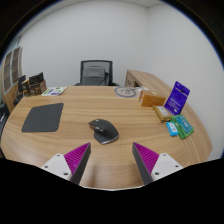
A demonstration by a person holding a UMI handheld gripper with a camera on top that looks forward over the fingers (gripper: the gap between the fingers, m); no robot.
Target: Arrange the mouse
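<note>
My tool (112,160) hangs open, empty, just short of the mouse (103,130), ready to carry it to the mat (43,118).

The table (70,140) is bare all around the mouse (103,130). A dark mat (43,118) lies well to its left. Small boxes (176,122) crowd the table edge to its right.

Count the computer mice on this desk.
1: the mouse lies on the wooden desk, just ahead of the open fingers, right of the dark mouse pad.
</note>
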